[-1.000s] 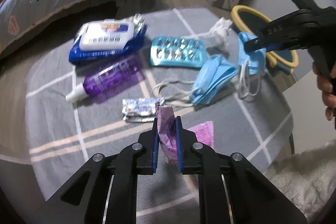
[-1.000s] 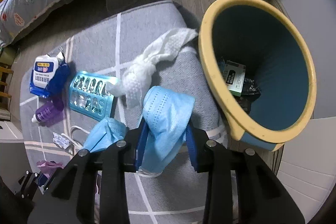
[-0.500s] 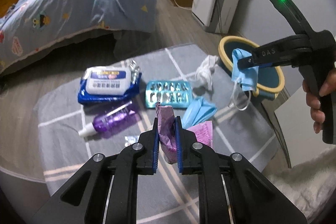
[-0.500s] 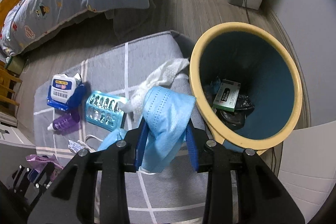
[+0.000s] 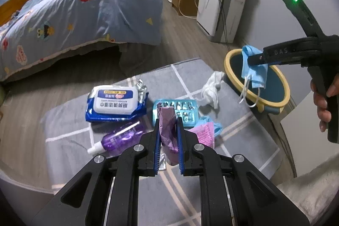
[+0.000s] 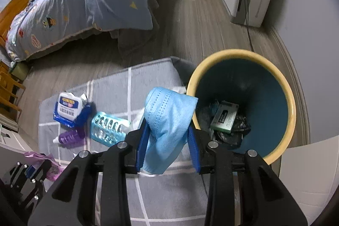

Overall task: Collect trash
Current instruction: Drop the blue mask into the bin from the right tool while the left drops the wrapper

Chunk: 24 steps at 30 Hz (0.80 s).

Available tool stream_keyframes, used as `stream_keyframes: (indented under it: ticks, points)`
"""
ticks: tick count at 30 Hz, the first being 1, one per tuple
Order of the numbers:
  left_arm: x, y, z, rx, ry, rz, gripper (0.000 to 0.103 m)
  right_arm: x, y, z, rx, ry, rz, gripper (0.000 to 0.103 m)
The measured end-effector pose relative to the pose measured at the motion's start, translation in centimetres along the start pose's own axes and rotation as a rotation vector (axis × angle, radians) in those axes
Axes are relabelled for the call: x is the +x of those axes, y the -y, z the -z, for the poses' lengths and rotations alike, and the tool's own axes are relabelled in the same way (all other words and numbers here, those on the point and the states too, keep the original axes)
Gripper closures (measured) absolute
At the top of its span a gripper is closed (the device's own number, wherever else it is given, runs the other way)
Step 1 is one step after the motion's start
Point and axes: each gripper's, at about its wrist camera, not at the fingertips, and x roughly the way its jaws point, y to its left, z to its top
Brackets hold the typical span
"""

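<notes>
My left gripper (image 5: pixel 167 122) is shut on a crumpled purple wrapper (image 5: pixel 167 130) and holds it above the grey rug (image 5: pixel 63 132). My right gripper (image 6: pixel 167 132) is shut on a blue face mask (image 6: pixel 167 120), raised beside the rim of the yellow bin (image 6: pixel 290 99). In the left wrist view the right gripper (image 5: pixel 254 58) holds the mask (image 5: pixel 254 71) over the bin (image 5: pixel 228 58), its ear loops hanging down. The bin holds a green box (image 6: pixel 224 118) and dark trash. A second blue mask (image 5: pixel 217 126) lies on the rug, partly hidden by the wrapper.
On the rug lie a wet-wipes pack (image 5: pixel 115 103), a purple spray bottle (image 5: pixel 120 138), a teal blister pack (image 5: pixel 184 111), a white tissue (image 5: pixel 211 88) and a pink packet (image 5: pixel 204 132). A bed (image 5: pixel 74 14) stands behind, a white appliance (image 5: pixel 222 7) at the wall.
Both grippers have risen from the rug with their loads. The right gripper has carried the mask to the bin's rim, over its near side.
</notes>
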Motion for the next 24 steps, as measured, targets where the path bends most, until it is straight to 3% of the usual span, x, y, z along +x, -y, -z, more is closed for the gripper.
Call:
stream_keyframes:
  ticks: [12,24]
  points:
    - [1.7,1.5,-2.1,-0.006,0.005,0.012,0.089,-0.4,2.5,-1.7,0.003,0.037,-0.011,0.069]
    - [4.4,6.2,-3.1,0.065,-0.026,0.049,0.089,-0.3,9.0,-2.3,0.069,0.047,0.02,0.069]
